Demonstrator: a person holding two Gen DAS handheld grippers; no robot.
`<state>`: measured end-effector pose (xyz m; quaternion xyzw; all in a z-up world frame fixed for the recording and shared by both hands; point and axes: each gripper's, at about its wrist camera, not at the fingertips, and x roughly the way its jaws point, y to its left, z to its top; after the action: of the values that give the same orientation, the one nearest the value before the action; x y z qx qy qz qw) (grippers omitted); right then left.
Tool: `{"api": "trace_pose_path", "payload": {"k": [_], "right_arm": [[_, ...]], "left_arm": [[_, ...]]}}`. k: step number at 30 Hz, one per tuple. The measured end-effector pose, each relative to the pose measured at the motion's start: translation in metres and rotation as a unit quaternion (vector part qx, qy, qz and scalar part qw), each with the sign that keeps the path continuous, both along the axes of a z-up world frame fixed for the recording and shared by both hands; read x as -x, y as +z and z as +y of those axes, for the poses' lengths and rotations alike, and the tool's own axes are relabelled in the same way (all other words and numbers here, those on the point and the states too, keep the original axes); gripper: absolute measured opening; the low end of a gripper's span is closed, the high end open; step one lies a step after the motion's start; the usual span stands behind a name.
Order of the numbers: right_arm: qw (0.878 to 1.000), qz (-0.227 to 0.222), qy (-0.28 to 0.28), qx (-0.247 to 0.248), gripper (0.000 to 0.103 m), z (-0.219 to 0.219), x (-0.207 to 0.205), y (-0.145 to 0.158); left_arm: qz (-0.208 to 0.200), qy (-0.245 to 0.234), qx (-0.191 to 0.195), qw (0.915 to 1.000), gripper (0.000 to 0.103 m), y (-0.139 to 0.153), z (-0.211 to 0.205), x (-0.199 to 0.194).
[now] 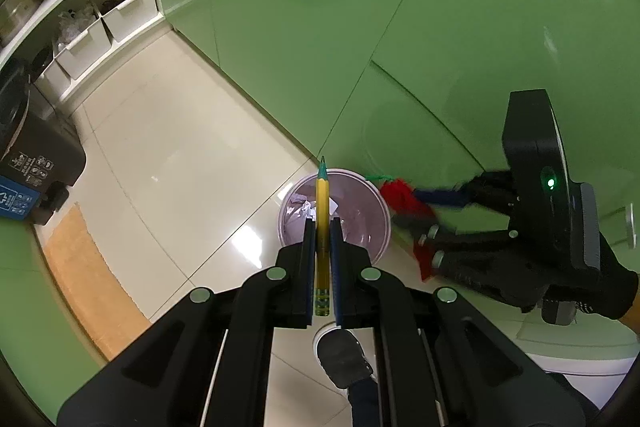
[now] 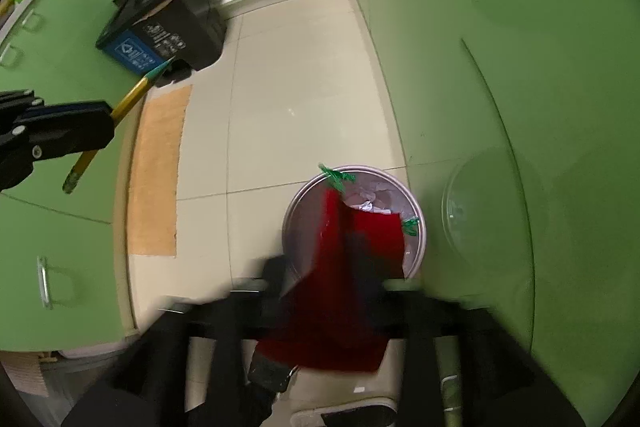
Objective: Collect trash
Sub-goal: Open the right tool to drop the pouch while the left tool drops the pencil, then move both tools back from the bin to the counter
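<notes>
My left gripper is shut on a yellow pencil with a green tip, which points down over a pale round waste bin on the floor. Crumpled paper lies inside the bin. To the right, my right gripper stands open beside the bin's rim, and a red cloth with green strings hangs loose between its jaws. The right wrist view is blurred: the red cloth drapes across the right gripper above the bin. At far left the left gripper holds the pencil.
Glossy green cabinet doors rise right behind the bin. A dark bin with a blue recycling label stands at the left beside an orange mat. White shelves with boxes and pots line the far wall. A person's shoe is below my left gripper.
</notes>
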<state>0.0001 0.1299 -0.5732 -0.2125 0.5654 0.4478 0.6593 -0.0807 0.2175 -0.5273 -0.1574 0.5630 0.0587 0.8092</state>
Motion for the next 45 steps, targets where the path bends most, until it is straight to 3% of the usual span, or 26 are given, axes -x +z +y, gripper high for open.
{"api": "trace_pose_path", "payload": {"k": [1,7,24,32,33,34,36,45], "right_arm": [[1.0,-0.001,-0.006,-0.008,0.082,-0.003,-0.002,0.0],[1.0,-0.012,-0.02,-0.013,0.094,-0.016,-0.006,0.002],[0.999,-0.029,-0.036,-0.003,0.095,-0.069,0.016,0.029],[0.998,-0.023,-0.052,-0.006,0.095,-0.087,0.018,0.034],[0.998,-0.023,-0.054,-0.006,0.095,-0.088,0.018,0.034],[0.998,-0.023,-0.055,-0.007,0.095,-0.089,0.018,0.034],[0.998,-0.024,-0.057,-0.008,0.095,-0.088,0.019,0.037],[0.998,-0.032,-0.056,-0.017,0.095,-0.09,0.02,0.057]], "left_arm": [[0.001,0.0,0.0,1.0,0.006,-0.002,0.001,-0.001],[0.006,-0.006,0.002,1.0,0.006,-0.012,0.002,-0.01],[0.051,-0.05,0.035,0.9968,0.006,-0.075,-0.031,-0.05],[0.052,-0.061,0.03,0.9963,0.008,-0.085,-0.049,-0.061],[0.054,-0.06,0.027,0.9964,0.016,-0.086,-0.049,-0.063],[0.055,-0.058,0.027,0.9964,0.053,-0.087,-0.048,-0.063],[0.044,-0.051,0.032,0.9972,0.1,-0.085,-0.048,-0.063],[0.052,-0.036,0.023,0.9977,0.1,-0.069,-0.047,-0.06]]}}
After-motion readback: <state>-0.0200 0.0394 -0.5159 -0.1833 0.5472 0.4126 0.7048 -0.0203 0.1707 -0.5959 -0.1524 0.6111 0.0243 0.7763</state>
